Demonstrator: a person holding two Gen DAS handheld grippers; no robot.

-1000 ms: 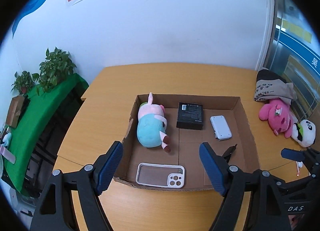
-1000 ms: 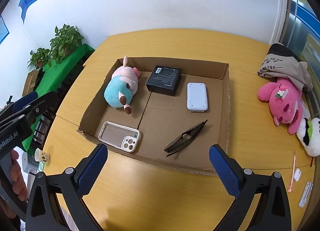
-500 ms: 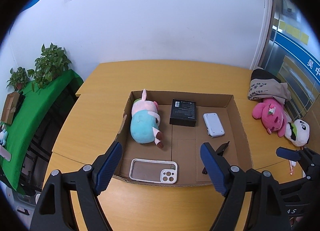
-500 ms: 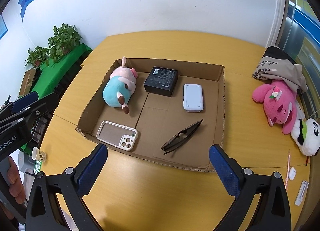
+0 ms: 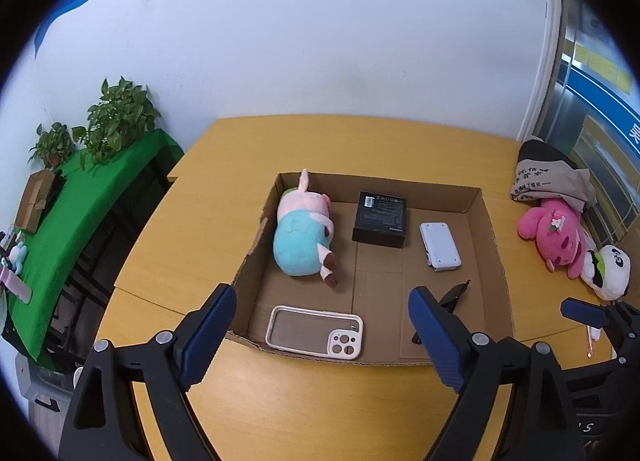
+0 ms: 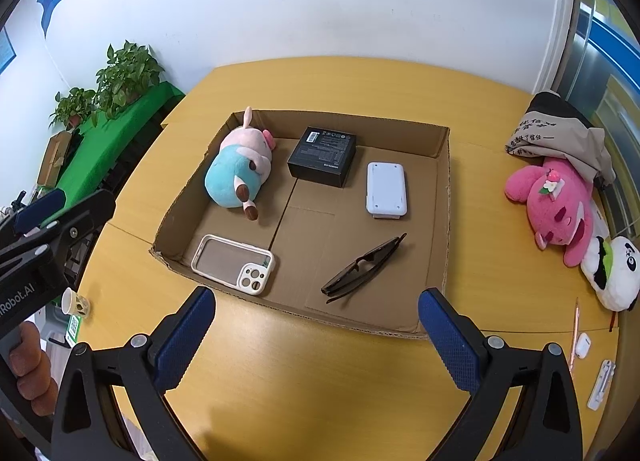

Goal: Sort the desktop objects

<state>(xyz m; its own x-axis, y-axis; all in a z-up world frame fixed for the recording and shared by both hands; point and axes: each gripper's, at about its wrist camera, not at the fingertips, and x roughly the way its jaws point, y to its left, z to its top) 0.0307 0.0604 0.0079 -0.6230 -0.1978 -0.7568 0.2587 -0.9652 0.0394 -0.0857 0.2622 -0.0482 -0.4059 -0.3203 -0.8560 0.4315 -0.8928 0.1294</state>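
I've got the L gripper [image 5: 322,331] jaws opening w/ nothing between, R gripper [image 6: 316,335] jaws wide apart, empty, both above the cardboard box [image 6: 440,221] near edge.

Plush pig [image 6: 240,169] teal-pink; box [image 6: 322,155] black; phone case [image 6: 234,264] cream; sunglasses [image 6: 362,267] dark, possibly black.

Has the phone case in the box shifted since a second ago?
No. In the right wrist view the phone case lies in the cardboard box's near-left corner, as before, just inside the front wall.
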